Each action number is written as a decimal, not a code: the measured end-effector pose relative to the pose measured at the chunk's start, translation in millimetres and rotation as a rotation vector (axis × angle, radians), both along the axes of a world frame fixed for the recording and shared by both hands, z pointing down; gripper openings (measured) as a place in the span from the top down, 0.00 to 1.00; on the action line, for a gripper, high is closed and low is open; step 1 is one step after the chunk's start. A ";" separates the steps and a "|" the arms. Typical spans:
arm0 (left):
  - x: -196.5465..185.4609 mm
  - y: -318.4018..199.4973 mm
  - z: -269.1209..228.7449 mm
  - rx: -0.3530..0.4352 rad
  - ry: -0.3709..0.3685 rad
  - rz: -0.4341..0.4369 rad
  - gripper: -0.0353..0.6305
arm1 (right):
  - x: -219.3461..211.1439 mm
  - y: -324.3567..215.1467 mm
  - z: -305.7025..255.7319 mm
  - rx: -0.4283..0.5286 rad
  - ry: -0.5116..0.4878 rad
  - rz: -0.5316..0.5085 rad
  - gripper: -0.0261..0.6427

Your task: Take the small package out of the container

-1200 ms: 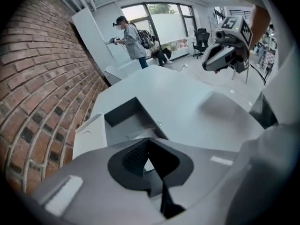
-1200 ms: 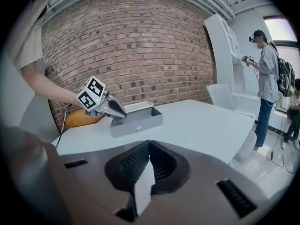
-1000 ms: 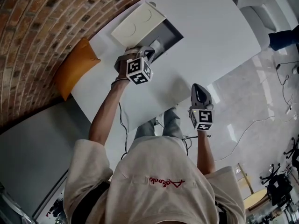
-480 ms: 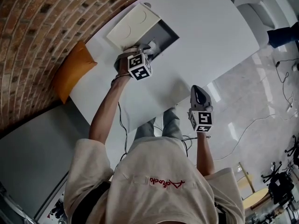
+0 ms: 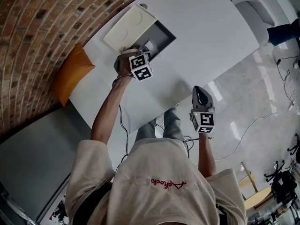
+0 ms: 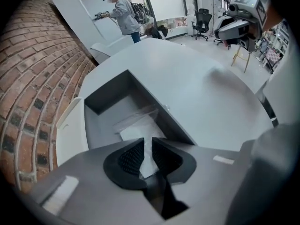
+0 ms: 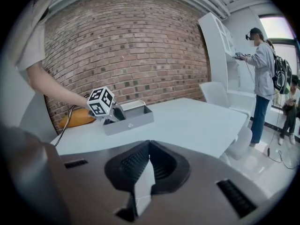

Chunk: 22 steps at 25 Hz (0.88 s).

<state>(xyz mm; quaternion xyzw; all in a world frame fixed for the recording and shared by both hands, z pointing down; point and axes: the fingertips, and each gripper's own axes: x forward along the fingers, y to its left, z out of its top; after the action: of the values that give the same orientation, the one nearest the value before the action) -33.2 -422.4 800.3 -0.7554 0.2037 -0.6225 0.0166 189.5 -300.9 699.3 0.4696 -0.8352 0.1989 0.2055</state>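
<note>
Grey container (image 5: 162,35) on a white table (image 5: 211,27) — a cream lid (image 5: 124,25) beside the container, a clear-and-white small package (image 6: 135,131) inside it, an orange cushion (image 5: 70,74) and red-brown brick wall (image 5: 37,22) beyond it.

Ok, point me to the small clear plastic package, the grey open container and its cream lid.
small clear plastic package (image 6: 136,130), left gripper view, its white middle.
grey open container (image 6: 110,92), left gripper view, inner far wall.
cream lid (image 5: 129,26), head view, middle of its flat face.

Small clear plastic package (image 6: 137,125): lower end hidden behind the left gripper (image 6: 147,143) jaws. Head view: gripper tips lost inside grey open-top container (image 5: 165,35).
</note>
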 end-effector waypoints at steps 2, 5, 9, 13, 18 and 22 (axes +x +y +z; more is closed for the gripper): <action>-1.0 -1.0 1.5 0.002 -0.008 -0.009 0.87 | 0.9 -2.8 -2.2 0.019 -0.005 0.002 0.94; 0.9 -2.0 -1.6 0.013 -0.004 -0.014 0.91 | 4.0 -0.3 -0.5 0.004 -0.004 0.001 0.94; 5.1 -4.7 -12.1 0.042 0.024 -0.022 0.93 | 6.2 1.1 0.9 0.002 0.000 0.001 0.94; 3.5 -4.1 -19.4 0.070 0.037 -0.040 0.93 | 3.7 2.0 -2.5 0.006 0.000 0.000 0.94; 0.4 -6.5 -35.6 0.134 0.064 -0.080 0.93 | -1.9 5.4 -7.2 0.015 -0.002 -0.010 0.94; -6.3 -14.0 -54.0 0.211 0.096 -0.124 0.93 | -6.0 7.0 -14.3 0.044 -0.004 -0.010 0.94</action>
<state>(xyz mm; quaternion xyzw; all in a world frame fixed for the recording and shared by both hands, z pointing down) -39.5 -436.4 746.4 -0.7645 0.3151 -0.5604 0.0476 183.5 -293.9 685.0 0.4694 -0.8422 0.1804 0.1943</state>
